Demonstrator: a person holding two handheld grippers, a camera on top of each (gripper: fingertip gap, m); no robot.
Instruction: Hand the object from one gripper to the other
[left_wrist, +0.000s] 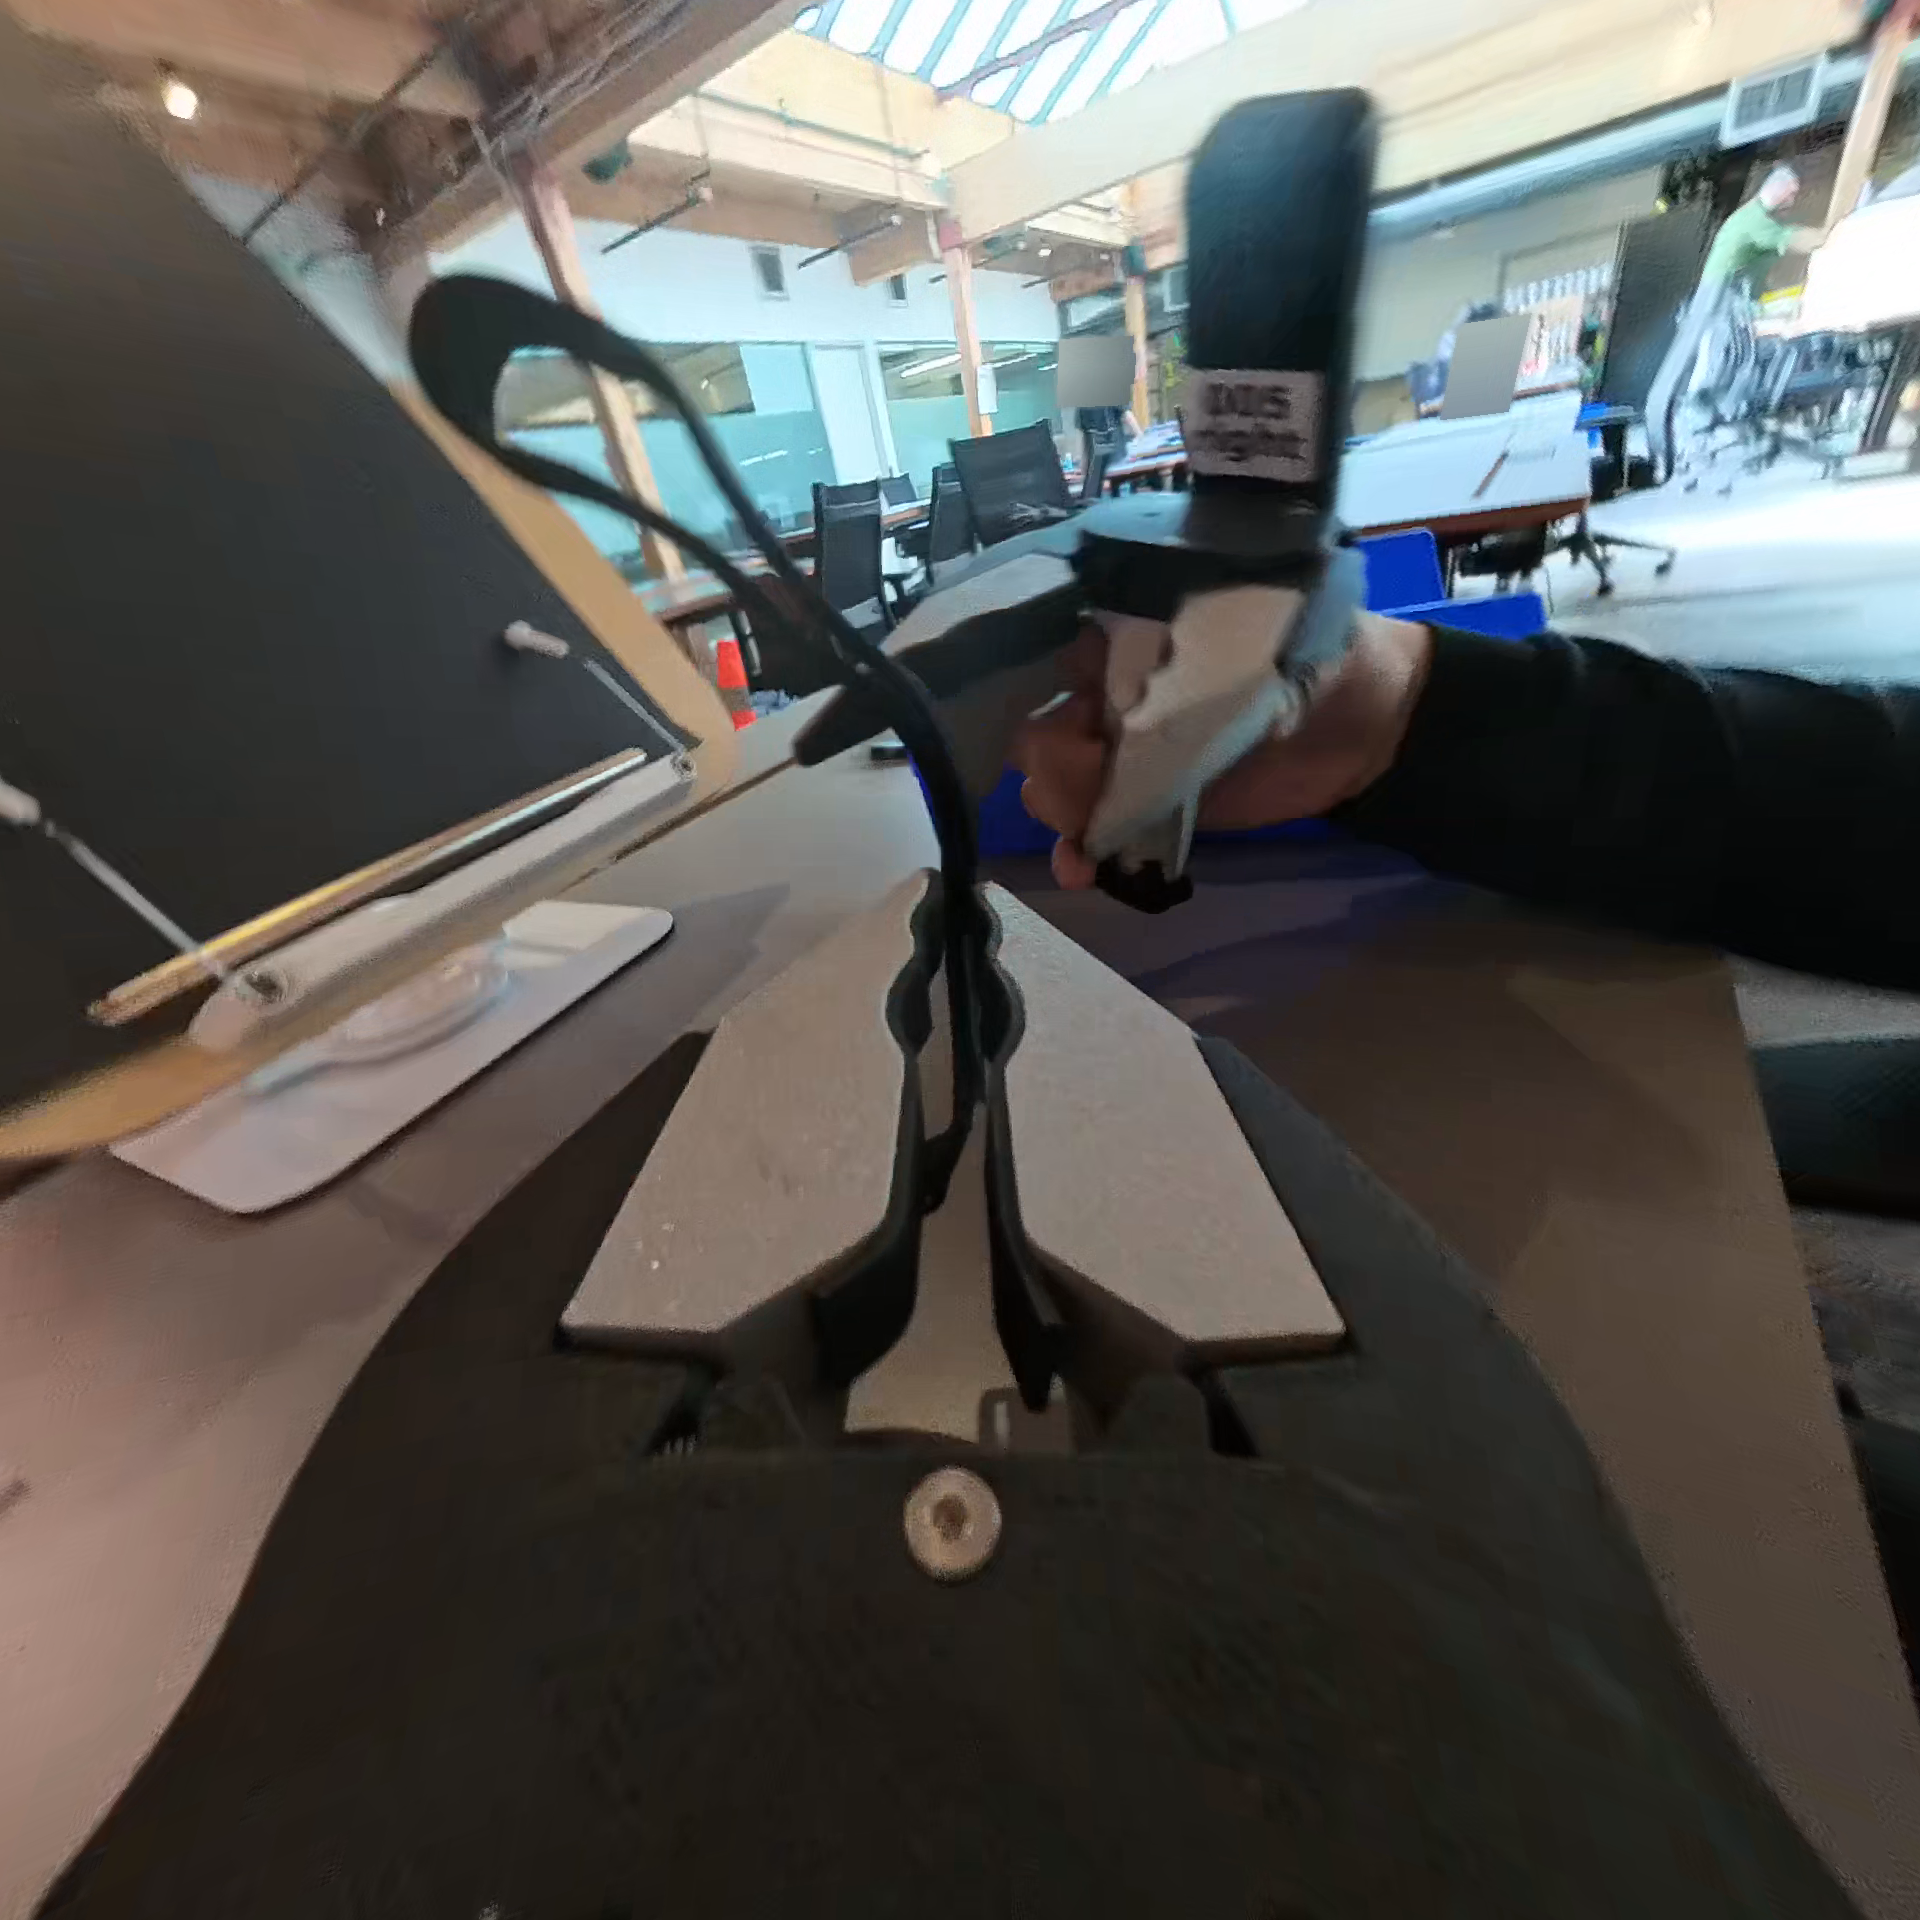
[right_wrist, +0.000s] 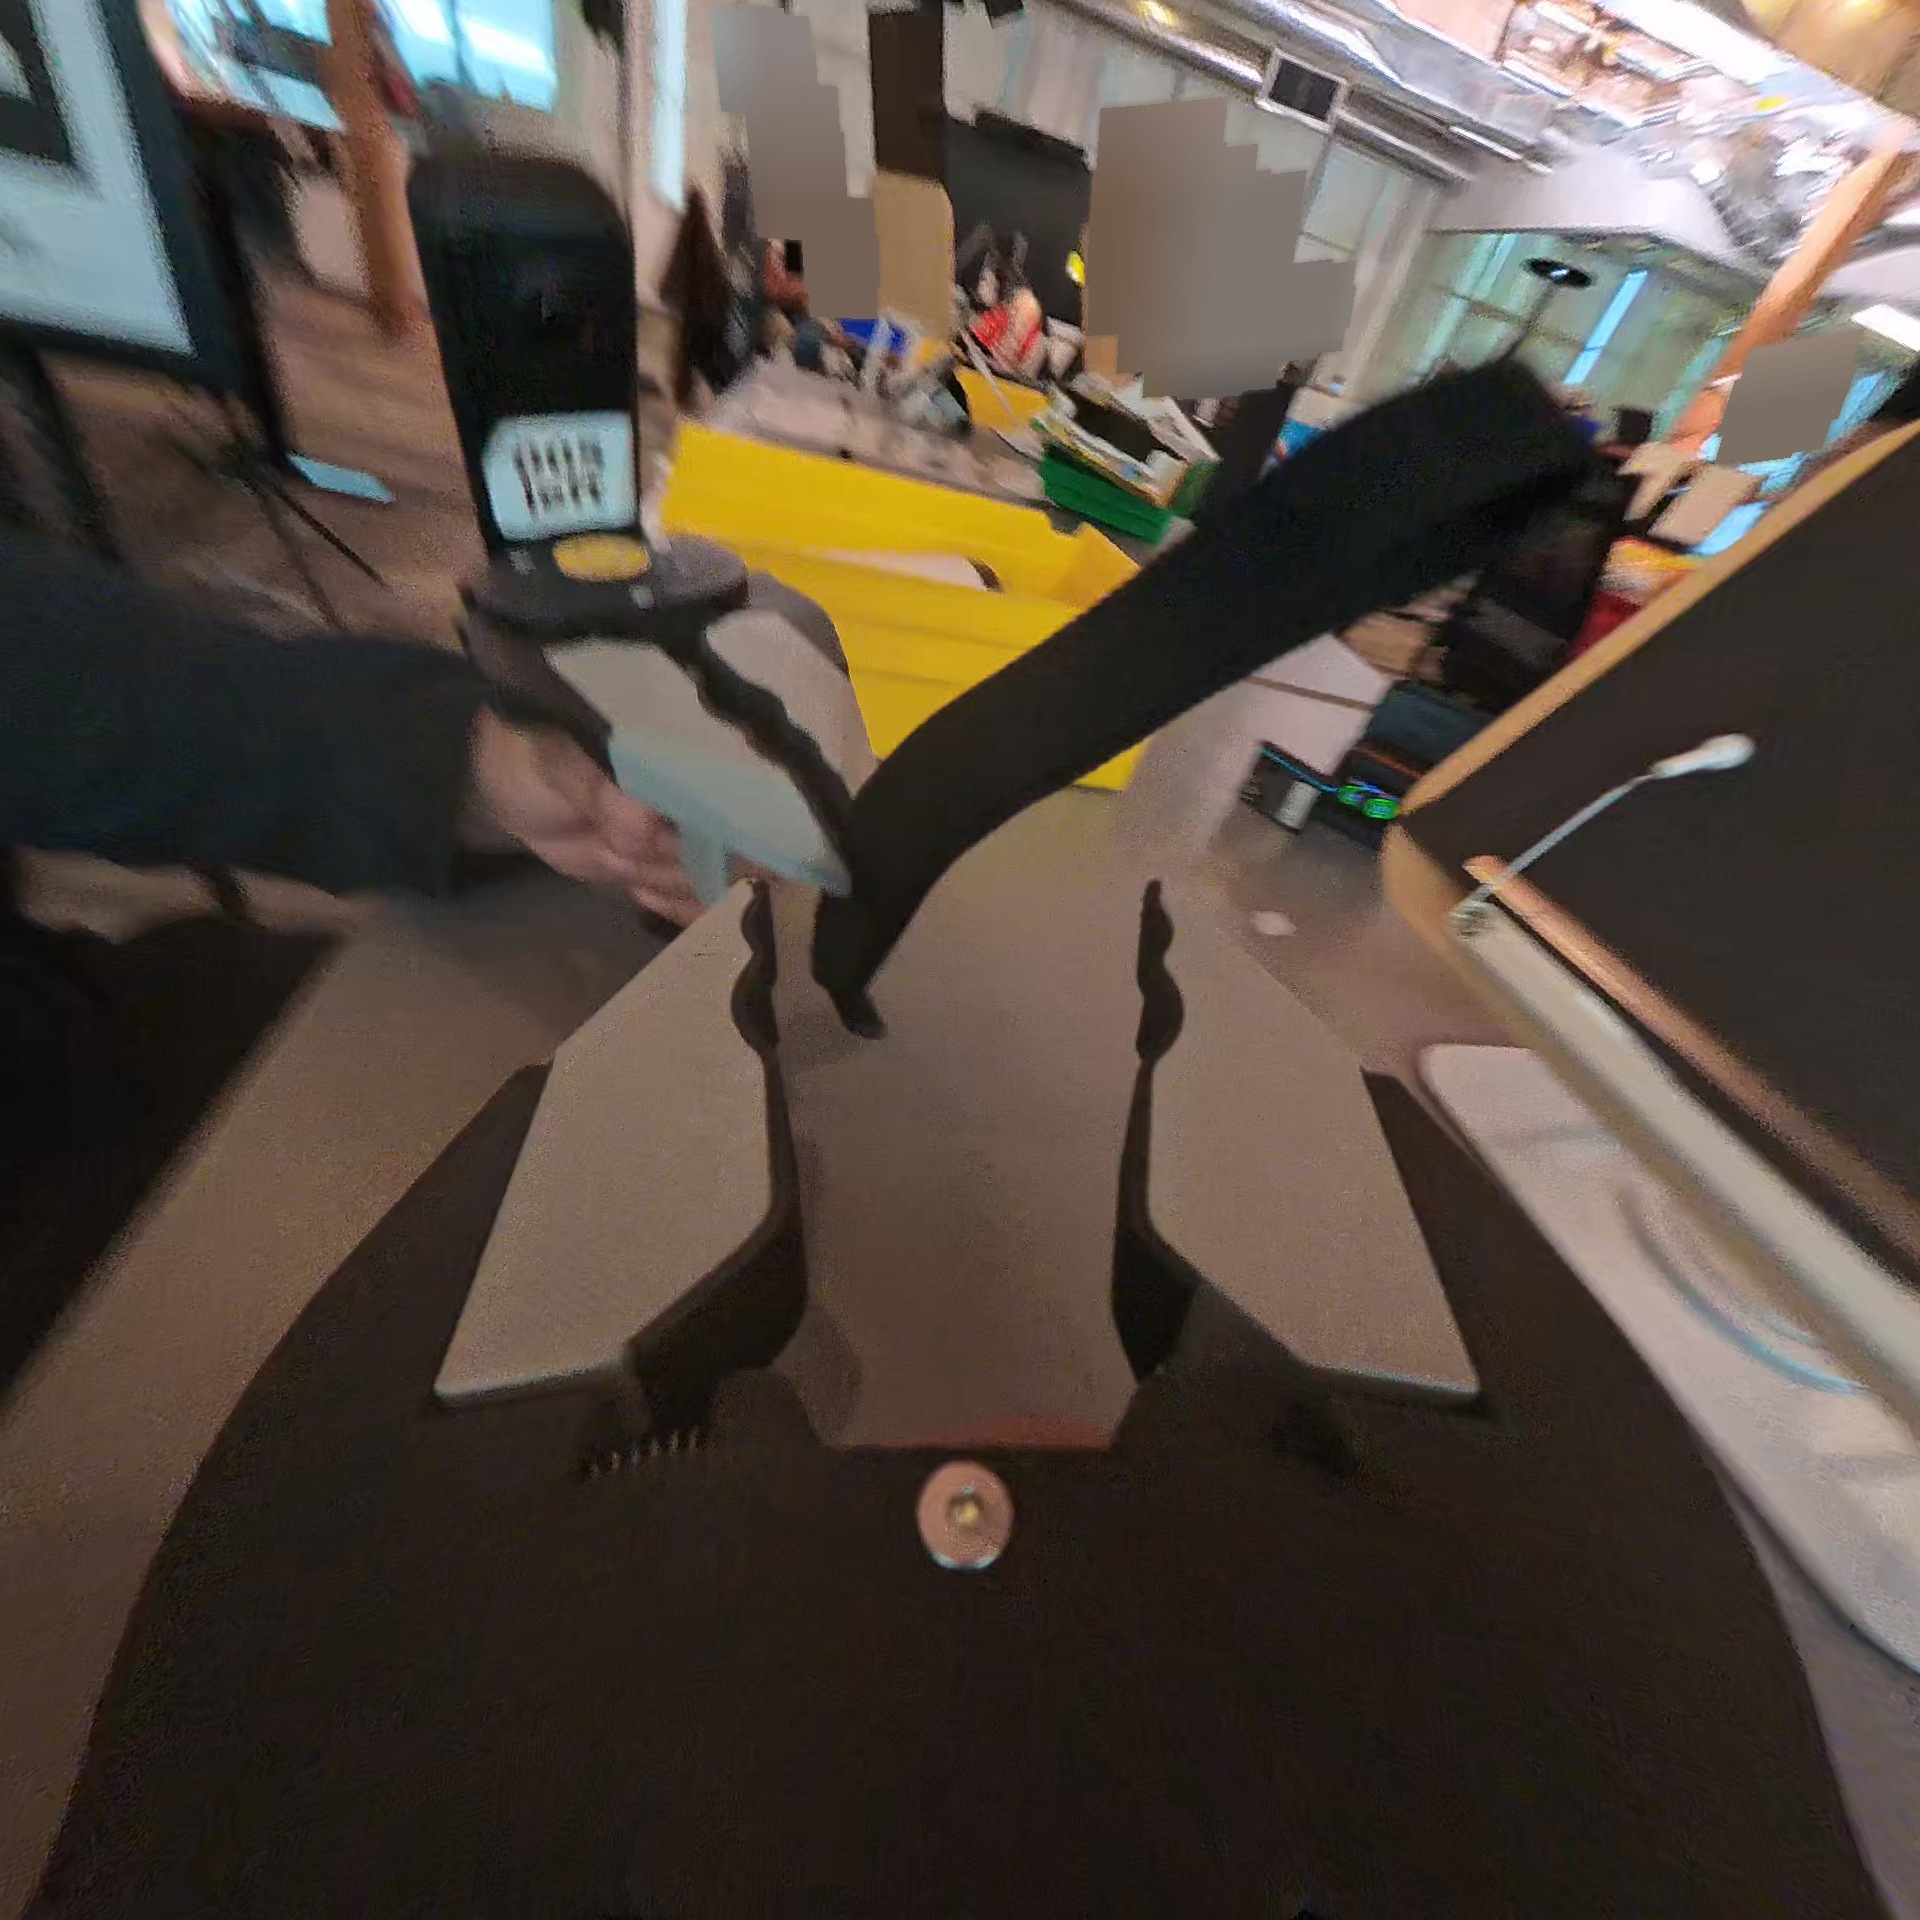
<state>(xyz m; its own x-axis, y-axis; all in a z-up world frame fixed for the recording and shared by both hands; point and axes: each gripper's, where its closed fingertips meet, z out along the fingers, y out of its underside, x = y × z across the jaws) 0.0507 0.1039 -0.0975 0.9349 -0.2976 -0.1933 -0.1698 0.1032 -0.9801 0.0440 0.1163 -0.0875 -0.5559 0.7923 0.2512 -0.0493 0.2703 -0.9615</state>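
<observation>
At the left of the left wrist view, a tilted black board with a wooden edge (left_wrist: 260, 644) stands on the brown wooden table (left_wrist: 1455, 1091), propped near its left edge. In the middle, the left gripper (left_wrist: 961, 914) is closed on the flat black fabric strap (left_wrist: 582, 436), pinching its lower end between the tips while the rest curls up into a loop above the table. To the right, the right gripper (left_wrist: 862, 717), held in a hand (left_wrist: 1226, 748), points toward the strap without touching it.

The strap looks light, soft and floppy, not fragile or slippery; I judge the best hold to be on the flat free length just above the left gripper's pinch, where it sags least.

The right wrist view shows what the other cannot: the right gripper (right_wrist: 951, 914) has its jaws spread wide and empty, and the strap (right_wrist: 1195, 644) is a broad band whose lower end hangs just beyond the right gripper's left fingertip (right_wrist: 753, 914).
</observation>
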